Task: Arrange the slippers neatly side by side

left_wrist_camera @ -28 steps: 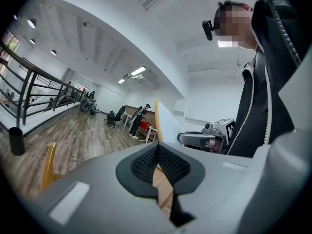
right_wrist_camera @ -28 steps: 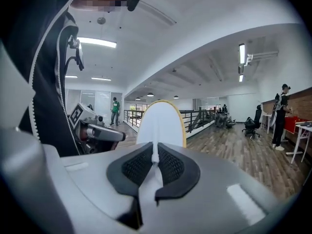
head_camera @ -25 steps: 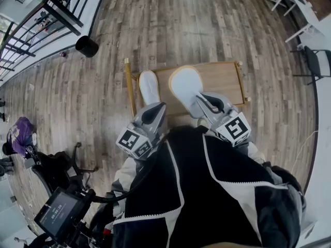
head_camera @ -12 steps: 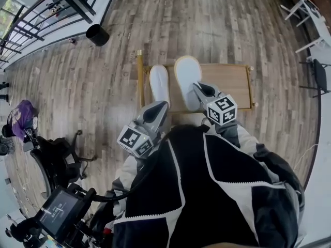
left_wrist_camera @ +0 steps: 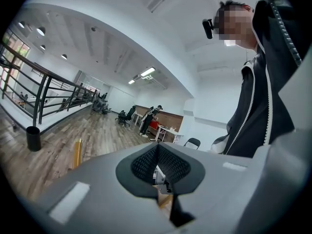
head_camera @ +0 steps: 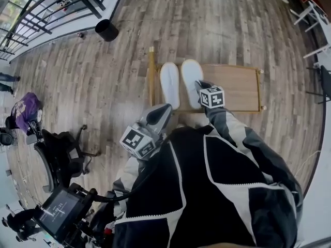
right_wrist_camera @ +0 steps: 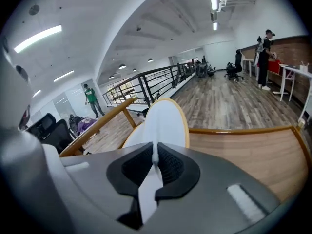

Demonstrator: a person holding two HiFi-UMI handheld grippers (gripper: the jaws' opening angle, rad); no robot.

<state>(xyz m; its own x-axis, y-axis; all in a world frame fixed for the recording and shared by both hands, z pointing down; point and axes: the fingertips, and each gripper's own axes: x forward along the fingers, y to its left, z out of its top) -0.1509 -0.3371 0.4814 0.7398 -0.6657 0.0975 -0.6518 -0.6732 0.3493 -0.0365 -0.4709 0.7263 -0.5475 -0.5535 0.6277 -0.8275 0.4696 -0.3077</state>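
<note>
Two white slippers lie side by side on a low wooden platform [head_camera: 238, 87] with a raised rail. The left slipper [head_camera: 170, 84] lies free. My right gripper [head_camera: 202, 88] is shut on the near edge of the right slipper [head_camera: 191, 79]. In the right gripper view the jaws [right_wrist_camera: 155, 157] pinch a thin white edge, and the tan-rimmed slipper [right_wrist_camera: 165, 123] stretches away over the platform [right_wrist_camera: 243, 150]. My left gripper [head_camera: 158, 115] hangs near my body, short of the platform, shut and empty. In its own view the left gripper [left_wrist_camera: 157, 155] points out into the room.
The platform stands on a plank floor. A black bin [head_camera: 106, 30] and a metal railing [head_camera: 62, 9] are at the far left. An office chair [head_camera: 62, 154], a screen [head_camera: 57, 211] and a purple bag [head_camera: 23, 110] are on the left. White furniture [head_camera: 315, 14] is far right.
My right gripper has carried the right slipper away from me and leftward, up against the left slipper. The left gripper has stayed where it was.
</note>
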